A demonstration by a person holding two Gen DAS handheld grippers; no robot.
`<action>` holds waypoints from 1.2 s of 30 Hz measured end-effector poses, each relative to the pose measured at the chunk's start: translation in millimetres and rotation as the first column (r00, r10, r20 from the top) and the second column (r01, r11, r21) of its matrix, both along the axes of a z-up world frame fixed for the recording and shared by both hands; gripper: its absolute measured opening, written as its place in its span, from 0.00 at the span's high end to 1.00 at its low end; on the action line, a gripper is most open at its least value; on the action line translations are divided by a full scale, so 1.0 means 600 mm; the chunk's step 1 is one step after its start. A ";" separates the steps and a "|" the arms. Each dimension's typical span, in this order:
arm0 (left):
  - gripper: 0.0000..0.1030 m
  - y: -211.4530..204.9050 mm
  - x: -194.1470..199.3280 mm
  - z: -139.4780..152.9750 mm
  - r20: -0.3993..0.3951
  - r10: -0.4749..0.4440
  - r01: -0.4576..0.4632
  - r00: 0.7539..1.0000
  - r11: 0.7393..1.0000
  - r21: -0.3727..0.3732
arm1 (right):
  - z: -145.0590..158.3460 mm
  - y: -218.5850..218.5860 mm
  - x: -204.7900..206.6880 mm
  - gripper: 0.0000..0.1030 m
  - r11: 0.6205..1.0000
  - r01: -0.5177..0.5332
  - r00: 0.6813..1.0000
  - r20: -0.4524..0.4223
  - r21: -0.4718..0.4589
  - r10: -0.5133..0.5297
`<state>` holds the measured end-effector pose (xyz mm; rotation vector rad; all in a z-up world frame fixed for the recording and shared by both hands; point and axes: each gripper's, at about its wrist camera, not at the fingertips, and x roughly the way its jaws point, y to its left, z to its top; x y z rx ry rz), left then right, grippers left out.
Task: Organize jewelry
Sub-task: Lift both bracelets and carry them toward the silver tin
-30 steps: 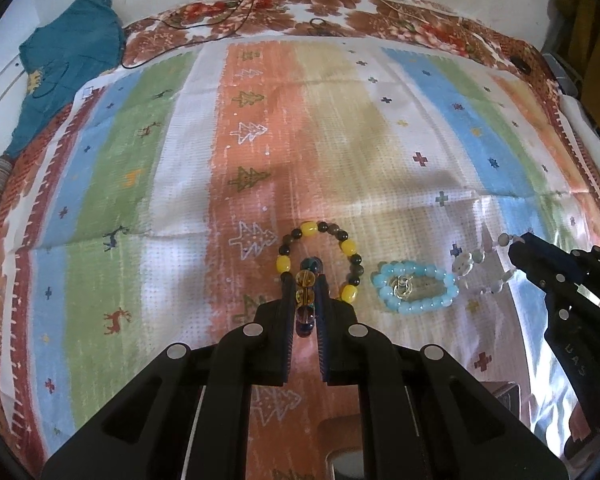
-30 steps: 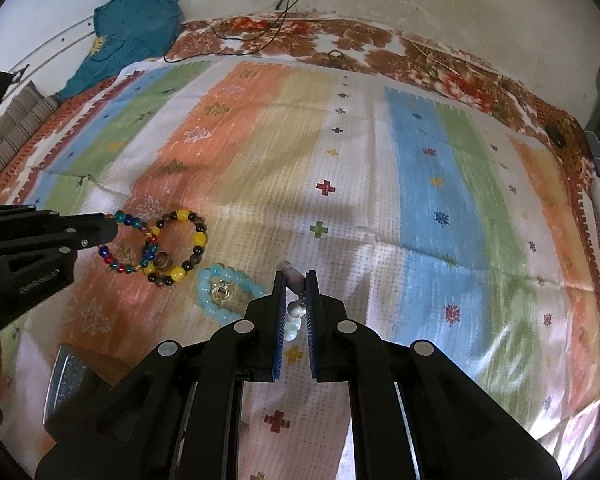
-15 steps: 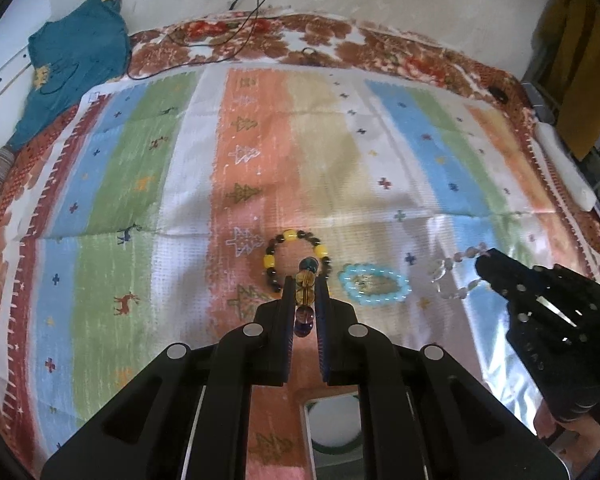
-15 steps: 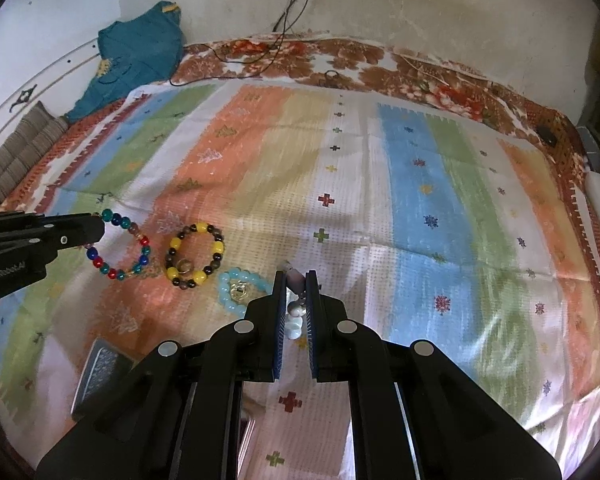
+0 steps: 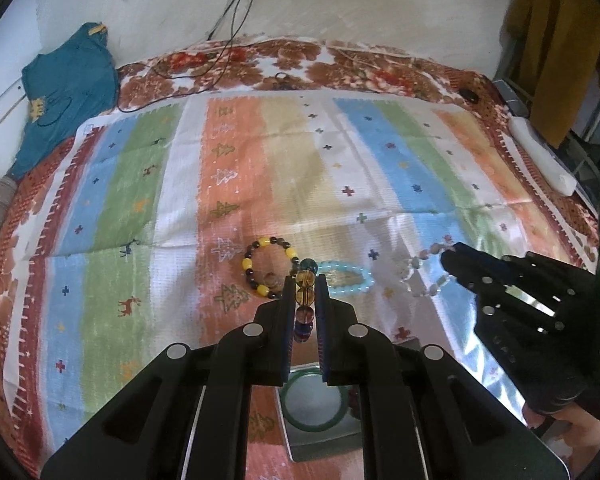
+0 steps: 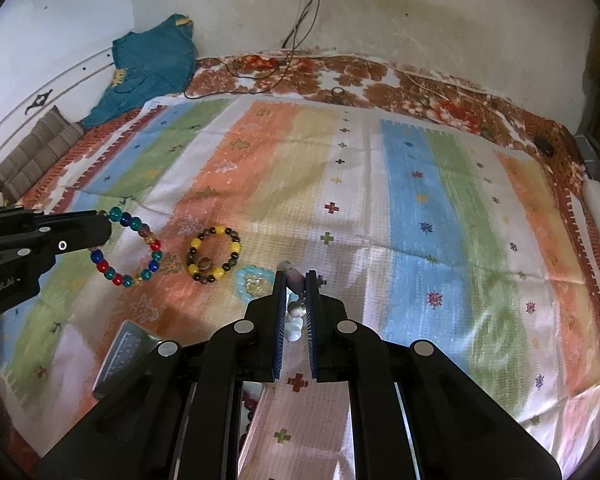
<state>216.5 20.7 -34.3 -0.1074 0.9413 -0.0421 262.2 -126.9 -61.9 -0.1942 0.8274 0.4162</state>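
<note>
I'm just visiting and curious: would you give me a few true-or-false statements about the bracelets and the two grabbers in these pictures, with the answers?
1. The left gripper is shut on the multicoloured bead bracelet. True.
2. The right gripper is open and holds nothing. False: it is shut on the pale bead bracelet.
3. The yellow-and-dark bracelet lies on the striped cloth, in neither gripper. True.
4. The light blue bracelet hangs from the left gripper. False: it lies on the cloth.
5. A teal garment lies at the far left corner. True.
</note>
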 end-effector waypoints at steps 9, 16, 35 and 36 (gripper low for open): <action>0.91 -0.013 -0.033 0.019 0.025 -0.027 0.027 0.999 1.000 -0.014 | 0.015 0.007 -0.033 0.90 0.999 -0.033 0.999 0.010 0.013 0.033; 0.91 -0.019 -0.053 0.022 0.025 -0.036 0.036 0.999 0.999 -0.014 | 0.018 0.010 -0.058 0.90 0.999 -0.049 0.999 0.008 0.016 0.049; 0.91 -0.036 -0.111 0.026 0.025 -0.072 0.073 0.997 0.997 -0.036 | 0.018 0.010 -0.117 0.90 0.995 -0.093 0.996 -0.010 0.023 0.093; 0.91 -0.038 -0.115 0.027 0.026 -0.075 0.075 0.997 0.996 -0.036 | 0.018 0.010 -0.121 0.90 0.995 -0.096 0.995 -0.008 0.023 0.096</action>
